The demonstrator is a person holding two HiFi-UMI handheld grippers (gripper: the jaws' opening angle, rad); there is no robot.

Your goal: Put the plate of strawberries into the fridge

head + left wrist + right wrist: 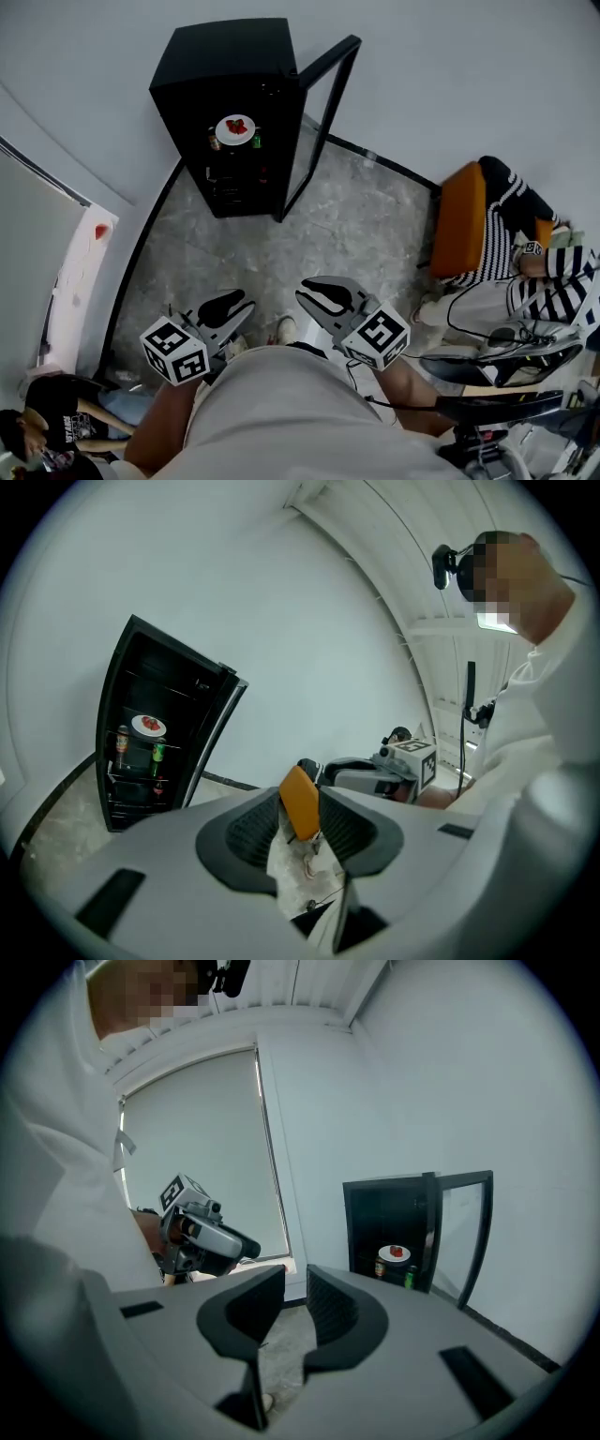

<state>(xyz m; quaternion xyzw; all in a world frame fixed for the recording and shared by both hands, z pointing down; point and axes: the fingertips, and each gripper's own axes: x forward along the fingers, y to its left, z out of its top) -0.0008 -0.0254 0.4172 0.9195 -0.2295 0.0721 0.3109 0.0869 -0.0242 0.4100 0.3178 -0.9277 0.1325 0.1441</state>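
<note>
Close in, above the grey floor (281, 234): left hand-held gripper (236, 305) and right hand-held gripper (319, 298), jaws apart on both, nothing between. Farther off, against the wall: black fridge (225, 56), door (323, 122) standing open. Inside, on an upper shelf, apparently near its front edge: plate of strawberries (235, 128), two drinks (256, 141) just beside it.

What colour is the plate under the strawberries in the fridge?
White; the plate shows clearest in the head view.
</note>
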